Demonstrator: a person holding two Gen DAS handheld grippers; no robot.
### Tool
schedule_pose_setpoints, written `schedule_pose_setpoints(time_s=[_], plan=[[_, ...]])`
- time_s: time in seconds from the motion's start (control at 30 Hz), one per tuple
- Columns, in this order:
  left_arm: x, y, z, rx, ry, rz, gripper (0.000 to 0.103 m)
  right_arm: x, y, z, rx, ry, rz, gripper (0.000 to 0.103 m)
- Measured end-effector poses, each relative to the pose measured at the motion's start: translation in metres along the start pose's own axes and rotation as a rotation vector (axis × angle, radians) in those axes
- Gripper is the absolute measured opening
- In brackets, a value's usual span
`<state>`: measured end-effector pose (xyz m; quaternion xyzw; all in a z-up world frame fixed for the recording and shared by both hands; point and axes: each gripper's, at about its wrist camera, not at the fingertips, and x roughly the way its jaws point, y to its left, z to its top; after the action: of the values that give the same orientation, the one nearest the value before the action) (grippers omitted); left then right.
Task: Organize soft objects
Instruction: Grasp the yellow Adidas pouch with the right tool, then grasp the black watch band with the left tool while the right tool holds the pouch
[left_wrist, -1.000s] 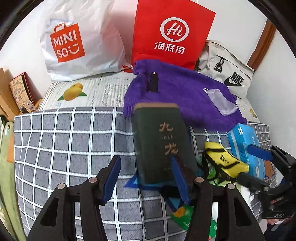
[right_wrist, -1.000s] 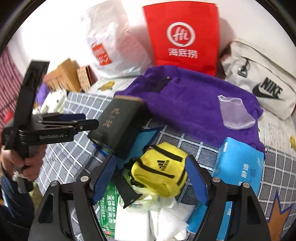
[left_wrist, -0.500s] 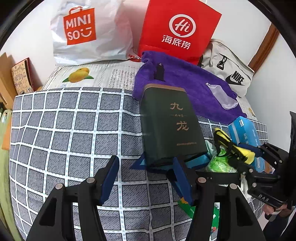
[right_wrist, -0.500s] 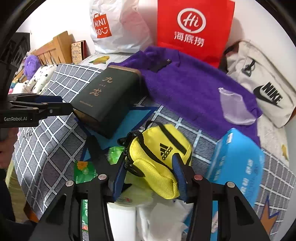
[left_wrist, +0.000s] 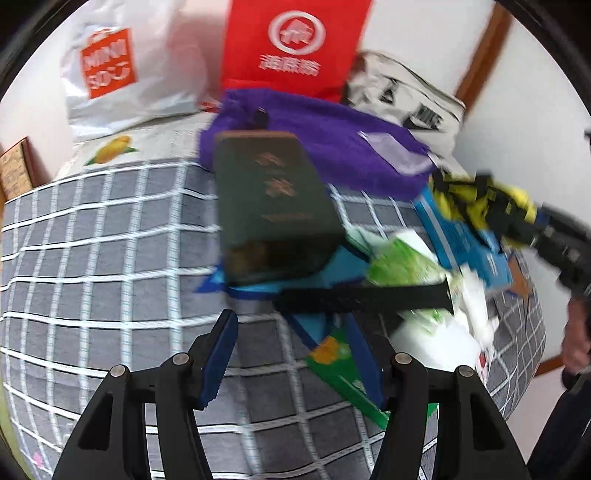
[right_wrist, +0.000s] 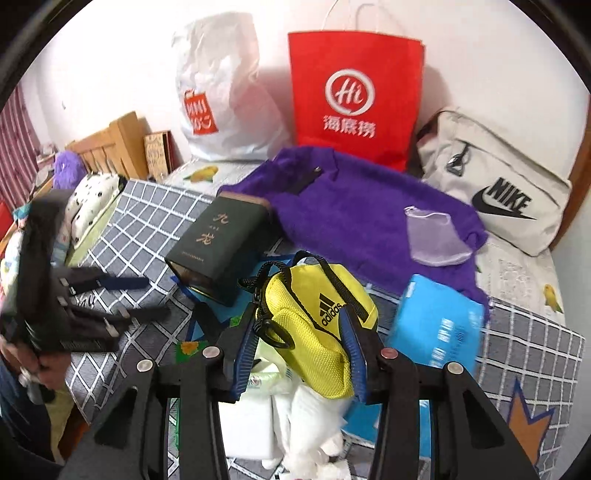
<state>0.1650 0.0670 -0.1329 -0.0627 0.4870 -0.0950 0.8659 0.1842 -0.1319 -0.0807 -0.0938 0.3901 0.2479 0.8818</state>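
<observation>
My right gripper (right_wrist: 299, 325) is shut on a small yellow adidas bag (right_wrist: 317, 332) and holds it lifted above the bed; it also shows at the right of the left wrist view (left_wrist: 484, 206). My left gripper (left_wrist: 291, 350) is open and empty over the grey checked blanket (left_wrist: 92, 258). A purple fluffy sweater (right_wrist: 369, 206) lies spread behind, with a clear pouch (right_wrist: 432, 240) on it. A dark green box (right_wrist: 218, 243) lies in front of the sweater.
A blue tissue pack (right_wrist: 436, 325), green packets (left_wrist: 399, 266) and white tissues (right_wrist: 310, 417) lie below the bag. A red paper bag (right_wrist: 354, 96), a white Miniso bag (right_wrist: 218, 96) and a Nike bag (right_wrist: 495, 184) stand against the wall.
My right gripper has closed on the yellow bag and lifted it off the pile. My left gripper has drawn back a little and stays open.
</observation>
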Motion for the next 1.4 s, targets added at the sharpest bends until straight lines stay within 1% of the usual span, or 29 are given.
schedule_pose_setpoints(time_s=[0.1,0.27,0.37,0.43,0.47,0.5,0.57,0.63,0.73,0.8,0.83,0.9,1.0,1.07,1.17,1.27,1.4], plan=[[0.012,-0.019,-0.009,0.073,0.001,0.019,0.058,-0.012,-0.006,-0.007,0.014,-0.017,-0.02,0.043],[0.021,-0.04,-0.017,0.187,-0.021,0.053,0.058,-0.025,-0.019,-0.02,0.059,-0.023,-0.046,0.043],[0.025,-0.046,-0.015,0.221,-0.03,0.081,0.058,-0.027,-0.024,-0.024,0.078,-0.023,-0.056,0.043],[0.027,-0.049,-0.011,0.245,-0.037,0.083,0.058,-0.029,-0.028,-0.026,0.085,-0.023,-0.063,0.043],[0.028,-0.051,-0.009,0.256,-0.04,0.086,0.057,-0.029,-0.029,-0.027,0.089,-0.023,-0.068,0.043],[0.029,-0.053,-0.008,0.269,-0.042,0.091,0.054,-0.029,-0.031,-0.027,0.091,-0.021,-0.069,0.043],[0.031,-0.058,-0.007,0.307,-0.04,0.098,0.04,-0.029,-0.032,-0.028,0.089,-0.021,-0.065,0.043],[0.03,-0.063,-0.004,0.331,-0.047,0.107,0.034,-0.029,-0.032,-0.029,0.093,-0.019,-0.062,0.043],[0.029,-0.066,-0.001,0.343,-0.052,0.097,0.019,-0.028,-0.033,-0.029,0.09,-0.018,-0.059,0.043],[0.026,-0.067,-0.001,0.355,-0.06,0.089,0.015,-0.028,-0.033,-0.03,0.095,-0.018,-0.053,0.043],[0.025,-0.067,-0.002,0.361,-0.064,0.089,0.011,-0.028,-0.033,-0.03,0.096,-0.019,-0.051,0.043],[0.02,-0.067,-0.002,0.363,-0.073,0.079,0.008,-0.028,-0.034,-0.031,0.097,-0.019,-0.049,0.043],[0.01,-0.066,0.0,0.344,-0.09,0.041,0.008,-0.029,-0.034,-0.031,0.099,-0.022,-0.044,0.043],[0.005,-0.062,0.002,0.321,-0.097,0.015,0.007,-0.03,-0.034,-0.031,0.1,-0.025,-0.04,0.043],[-0.002,-0.057,0.005,0.281,-0.106,-0.001,0.007,-0.032,-0.035,-0.032,0.106,-0.032,-0.03,0.043],[-0.009,-0.053,0.009,0.241,-0.114,-0.04,0.007,-0.035,-0.034,-0.033,0.107,-0.039,-0.025,0.043],[-0.018,-0.049,0.016,0.193,-0.137,-0.052,0.006,-0.034,-0.034,-0.033,0.111,-0.041,-0.018,0.043]])
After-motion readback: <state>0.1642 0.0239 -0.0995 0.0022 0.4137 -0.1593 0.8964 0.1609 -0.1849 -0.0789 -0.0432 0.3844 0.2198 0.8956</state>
